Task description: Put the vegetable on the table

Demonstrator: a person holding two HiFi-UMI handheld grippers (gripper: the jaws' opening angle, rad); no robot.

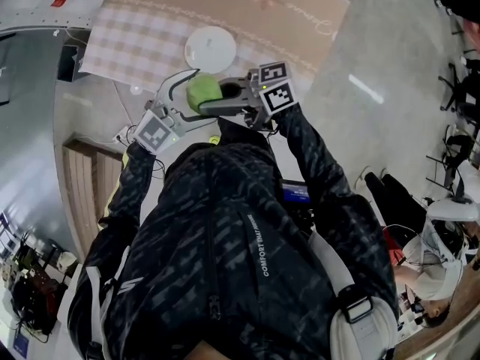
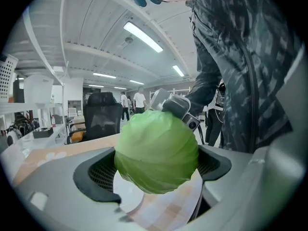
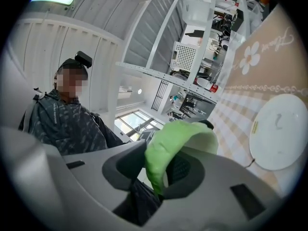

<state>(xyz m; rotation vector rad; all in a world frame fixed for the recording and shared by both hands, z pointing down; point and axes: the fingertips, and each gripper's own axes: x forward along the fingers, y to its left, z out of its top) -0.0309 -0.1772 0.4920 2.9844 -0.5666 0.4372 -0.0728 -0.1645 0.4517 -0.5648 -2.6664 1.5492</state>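
Note:
A round green cabbage (image 1: pixel 203 92) hangs above the near edge of the checked tablecloth (image 1: pixel 135 43), just in front of a white plate (image 1: pixel 211 49). My right gripper (image 1: pixel 216 102) reaches in from the right and is shut on it; in the right gripper view its jaws (image 3: pixel 159 174) pinch the cabbage's green leaves (image 3: pixel 166 148). My left gripper (image 1: pixel 198 96) comes from the left and stands open, its curved fingers around the cabbage. In the left gripper view the cabbage (image 2: pixel 156 150) fills the gap between the wide jaws, with the plate (image 2: pixel 126 196) and cloth below.
The plate (image 3: pixel 279 131) lies on the beige checked cloth (image 3: pixel 240 105). A wooden piece of furniture (image 1: pixel 90 178) stands at my left. Shelving (image 3: pixel 202 57) and an office chair (image 2: pixel 102 114) are beyond the table. Another person (image 1: pixel 439 265) sits at the lower right.

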